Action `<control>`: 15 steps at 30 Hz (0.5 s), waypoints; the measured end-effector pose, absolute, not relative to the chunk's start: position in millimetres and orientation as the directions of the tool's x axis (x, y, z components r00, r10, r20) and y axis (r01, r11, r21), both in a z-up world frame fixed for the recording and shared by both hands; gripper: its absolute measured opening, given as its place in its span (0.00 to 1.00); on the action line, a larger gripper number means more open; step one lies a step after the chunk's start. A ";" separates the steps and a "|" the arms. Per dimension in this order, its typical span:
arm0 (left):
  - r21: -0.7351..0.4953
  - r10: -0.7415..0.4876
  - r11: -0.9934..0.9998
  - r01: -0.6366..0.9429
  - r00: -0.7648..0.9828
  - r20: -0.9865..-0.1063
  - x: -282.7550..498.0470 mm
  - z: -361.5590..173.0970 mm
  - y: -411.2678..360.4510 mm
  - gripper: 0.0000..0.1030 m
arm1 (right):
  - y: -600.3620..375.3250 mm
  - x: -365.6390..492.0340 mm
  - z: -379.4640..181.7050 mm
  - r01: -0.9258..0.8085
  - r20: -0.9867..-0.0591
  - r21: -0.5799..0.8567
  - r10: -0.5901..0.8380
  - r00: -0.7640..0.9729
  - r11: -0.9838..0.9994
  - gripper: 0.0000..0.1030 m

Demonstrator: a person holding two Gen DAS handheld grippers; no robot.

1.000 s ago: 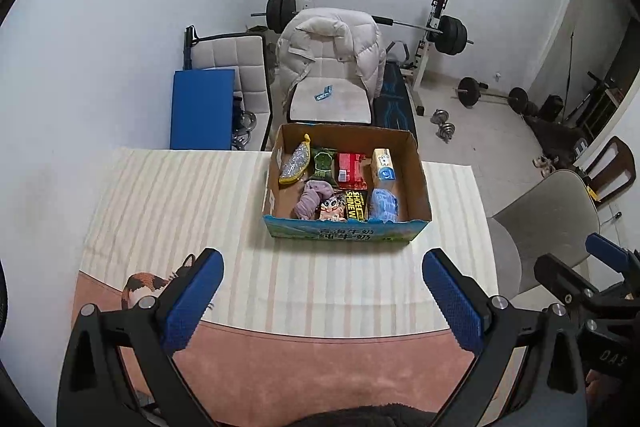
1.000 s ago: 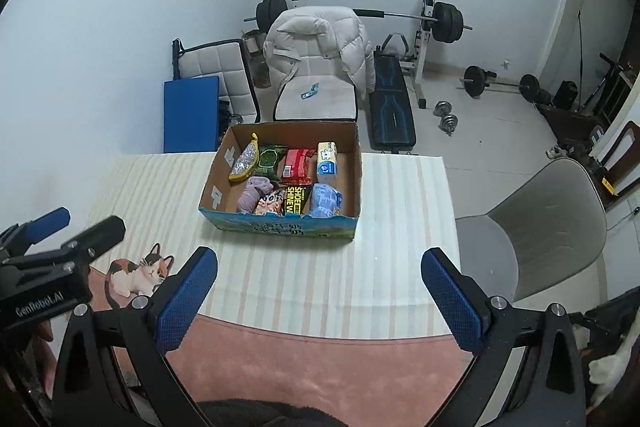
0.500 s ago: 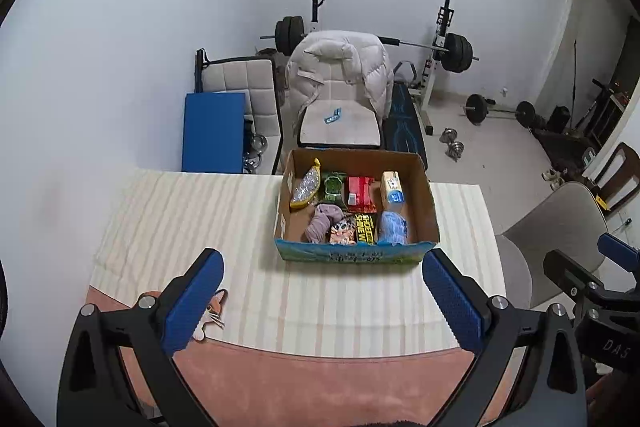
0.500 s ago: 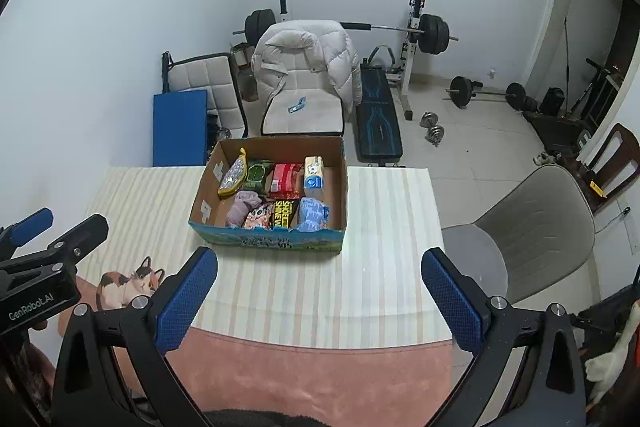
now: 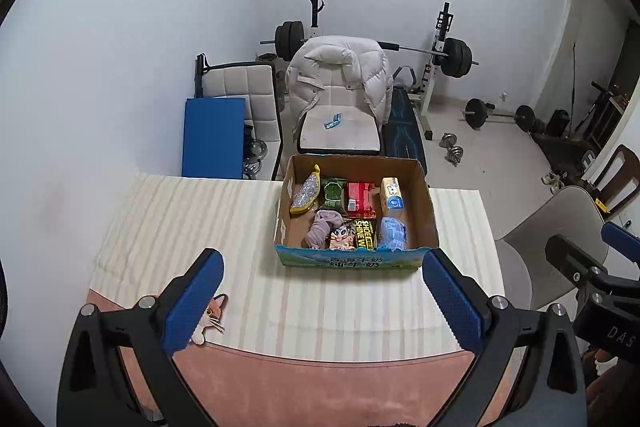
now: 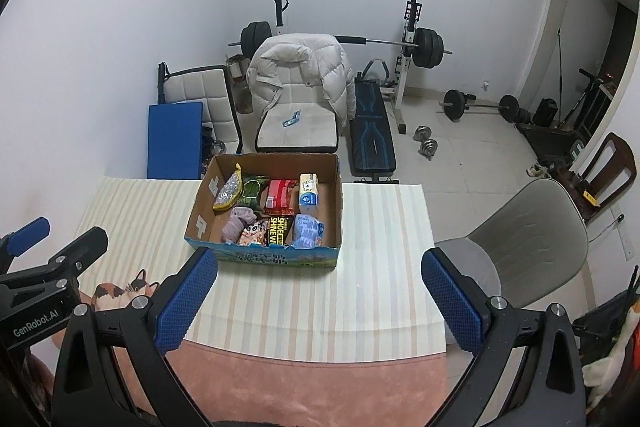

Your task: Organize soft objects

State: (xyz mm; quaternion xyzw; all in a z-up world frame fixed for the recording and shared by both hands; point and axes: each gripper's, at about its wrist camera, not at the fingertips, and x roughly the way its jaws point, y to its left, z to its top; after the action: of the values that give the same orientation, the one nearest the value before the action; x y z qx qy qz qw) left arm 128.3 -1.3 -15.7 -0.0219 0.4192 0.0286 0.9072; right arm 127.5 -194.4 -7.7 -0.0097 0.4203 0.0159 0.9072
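Both tongs, left (image 5: 322, 301) and right (image 6: 320, 301), wide open and empty, have drawn back higher from the packed brown cardboard box (image 5: 426, 215) at the striped desk's (image 5: 192, 219) far edge, suggesting sorting is finished.

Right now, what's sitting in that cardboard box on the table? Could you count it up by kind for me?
Inside the cardboard box:
Snack packets: 4 (yellow-edged, green, red, cartoon-face)
Milk carton: 1
Shoe-shine pack: 1
Blue tissue pack: 1
Purple cloth: 1
Total: 8
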 end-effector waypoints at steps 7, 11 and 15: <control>-0.019 0.025 0.998 -0.061 0.647 -0.762 127.0 -14.2 -2.5 0.99 | -194.0 126.2 -4.5 -0.028 -0.757 -0.011 0.010 0.653 1.000 1.00; -0.018 0.025 0.998 -0.059 0.647 -0.762 127.8 -13.9 -3.2 0.99 | -193.3 125.6 -2.6 -0.027 -0.755 -0.015 0.006 0.656 1.000 1.00; -0.018 0.025 0.998 -0.060 0.649 -0.760 127.3 -13.4 -3.7 0.99 | -192.6 125.7 -1.8 -0.028 -0.755 -0.017 0.006 0.656 0.999 1.00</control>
State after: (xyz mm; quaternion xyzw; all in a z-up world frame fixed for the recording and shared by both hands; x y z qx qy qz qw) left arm 127.3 -3.7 -13.4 -0.0209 0.4181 0.0235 0.9078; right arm 125.7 -192.6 -1.8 -0.0133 0.4147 0.0092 0.9098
